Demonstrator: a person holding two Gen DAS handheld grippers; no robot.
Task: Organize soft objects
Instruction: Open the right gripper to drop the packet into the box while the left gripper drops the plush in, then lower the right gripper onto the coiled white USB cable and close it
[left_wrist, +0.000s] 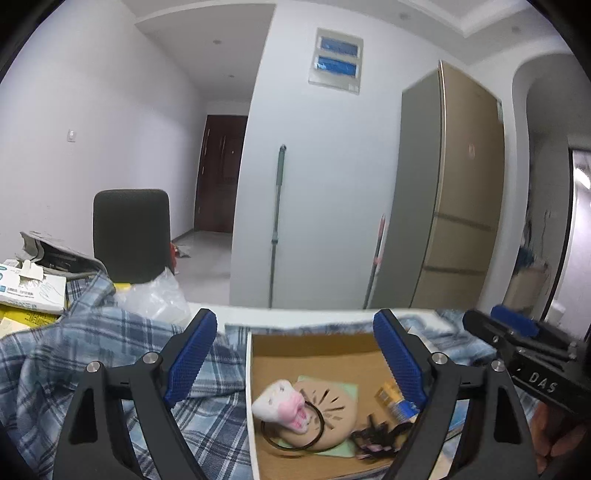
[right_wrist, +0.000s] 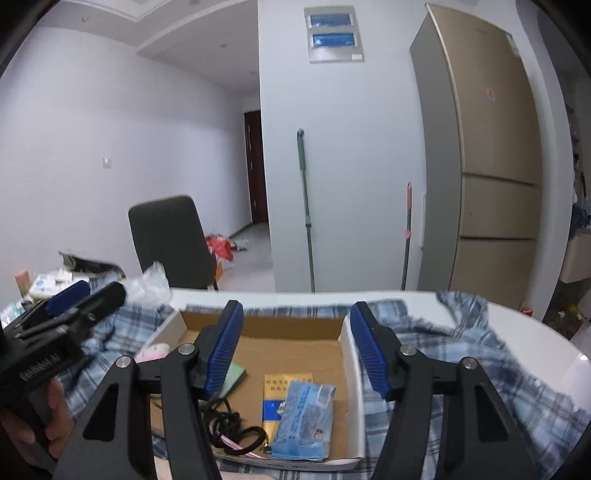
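A: What was in the box (right_wrist: 352, 354)?

B: Soft little things. A white and pink toy (left_wrist: 282, 406) lay near the left wall, on top of a round tan pad (left_wrist: 332, 410). The pad sat on a green sheet (left_wrist: 347, 387). A thin dark ring (left_wrist: 291, 443) lay around the toy's lower end.

A: Anything else?

B: Yes. A tangle of black hair ties (right_wrist: 231, 424) lay near the front. Beside them was a yellow pack (right_wrist: 286, 386), and a blue pack (right_wrist: 304, 421) lay partly over it.

A: Where was the box?

B: It sat open on a blue checked shirt (right_wrist: 461, 354), and the shirt was spread over a white table (right_wrist: 524, 321).

A: What about the left gripper (left_wrist: 295, 363)?

B: Its blue pads (left_wrist: 192, 358) stood wide apart, with nothing between them. It hung over the left side of the box, above the toy.

A: And the right gripper (right_wrist: 295, 354)?

B: Its pads (right_wrist: 369, 354) were apart too and held nothing. It hung over the middle of the box. A hand (right_wrist: 55, 424) held the left gripper's handle.

A: What was farther away?

B: A clear bag (left_wrist: 162, 299) and some paper boxes (left_wrist: 33, 291) sat at the table's left end. A dark chair (left_wrist: 131, 232) stood behind them. A mop (right_wrist: 306, 206) leaned on the white wall, and a tall gold fridge (right_wrist: 487, 147) stood to the right.
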